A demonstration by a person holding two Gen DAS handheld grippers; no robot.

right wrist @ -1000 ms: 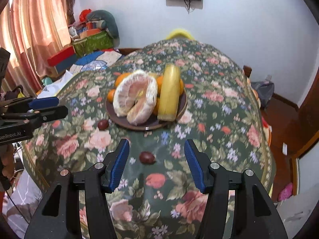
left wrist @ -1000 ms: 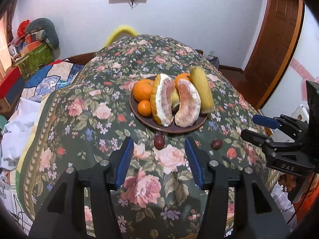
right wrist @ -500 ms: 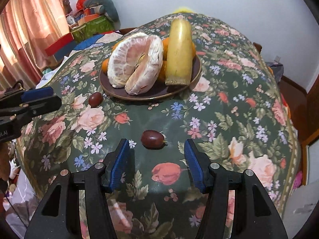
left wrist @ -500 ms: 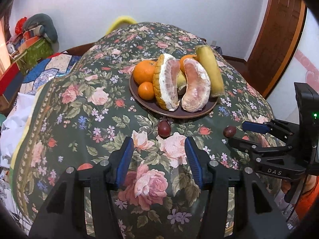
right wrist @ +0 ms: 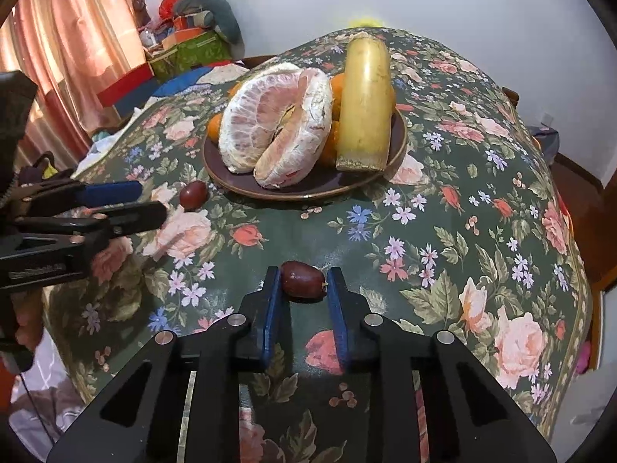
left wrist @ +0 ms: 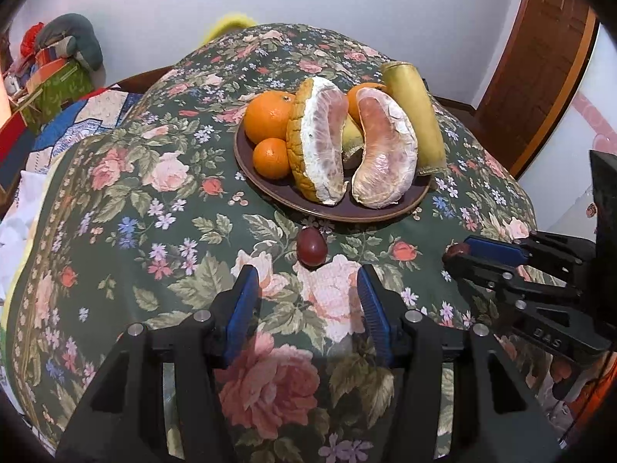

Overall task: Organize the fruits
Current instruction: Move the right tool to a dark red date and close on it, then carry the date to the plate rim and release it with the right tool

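- Both grippers have come forward and down toward the floral tablecloth (left wrist: 115, 193) since a second ago; the right gripper (right wrist: 302, 289) has also narrowed from wide open to a close bracket around the near red fruit (right wrist: 302, 278).
- That fruit lies on the cloth between the right fingertips, long axis crosswise from pad to pad. The pads sit at its ends, but whether they press it yet I cannot tell.
- The left gripper (left wrist: 306, 293) hangs wide open and empty, with the other red fruit (left wrist: 311, 247) just ahead of its tips, centred in the gap and close to the rim of the brown plate (left wrist: 335, 214).
- The plate already holds oranges (left wrist: 268, 115), pomelo halves (left wrist: 324, 142) and a long yellow fruit (left wrist: 414, 115).
- Judgement: the right gripper is nearer a grasp; the plate lies ahead and slightly left of it.
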